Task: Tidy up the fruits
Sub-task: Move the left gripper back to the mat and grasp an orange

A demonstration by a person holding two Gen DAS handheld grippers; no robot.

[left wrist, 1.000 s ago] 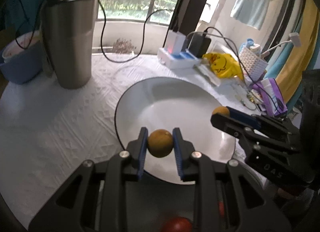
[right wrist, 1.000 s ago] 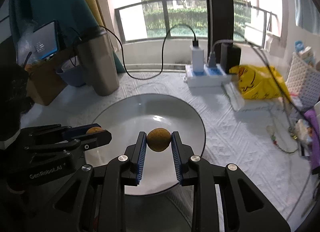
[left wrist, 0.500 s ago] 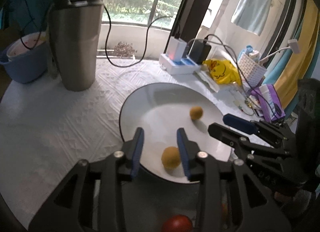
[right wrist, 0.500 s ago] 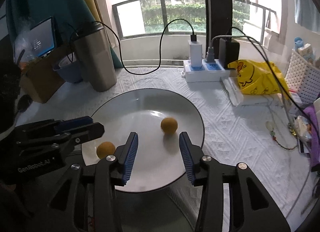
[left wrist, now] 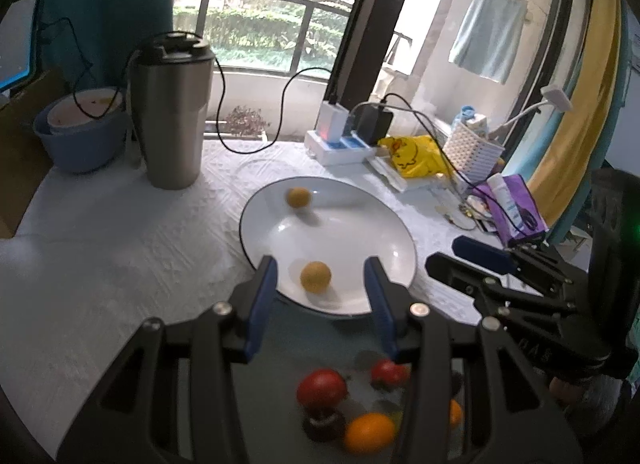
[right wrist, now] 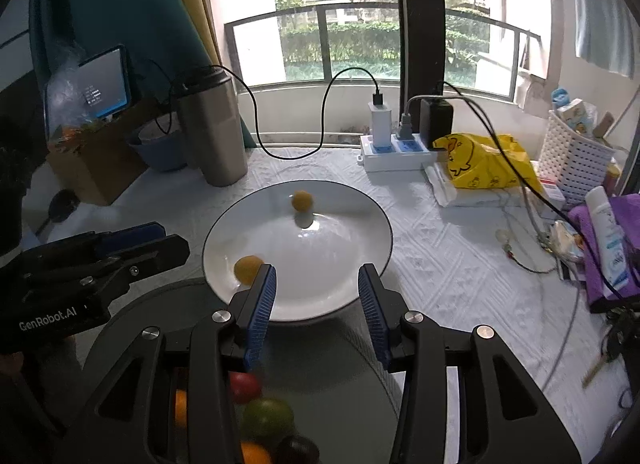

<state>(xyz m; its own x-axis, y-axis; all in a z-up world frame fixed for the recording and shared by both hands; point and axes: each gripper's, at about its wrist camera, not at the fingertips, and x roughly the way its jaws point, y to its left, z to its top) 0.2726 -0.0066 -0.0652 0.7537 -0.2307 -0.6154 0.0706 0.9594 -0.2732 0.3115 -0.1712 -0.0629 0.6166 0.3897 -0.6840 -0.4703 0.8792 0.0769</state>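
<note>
My left gripper [left wrist: 320,296] and right gripper [right wrist: 316,300] both gape empty, jaws just opened; two small yellow fruits [left wrist: 315,276] [left wrist: 298,197] sit apart on the white plate [left wrist: 360,232], one at its near edge, one far.

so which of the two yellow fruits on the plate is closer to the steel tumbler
The far fruit, by the plate rim nearest the tumbler. The other fruit lies at the near edge, in front of the open left gripper.

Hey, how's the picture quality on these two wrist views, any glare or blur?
Left wrist view: window blown out, red fruit at the bottom soft. Right wrist view: bright backlight, glare spot on the white plate, green fruit blurred, edges bent by the fisheye.
</note>
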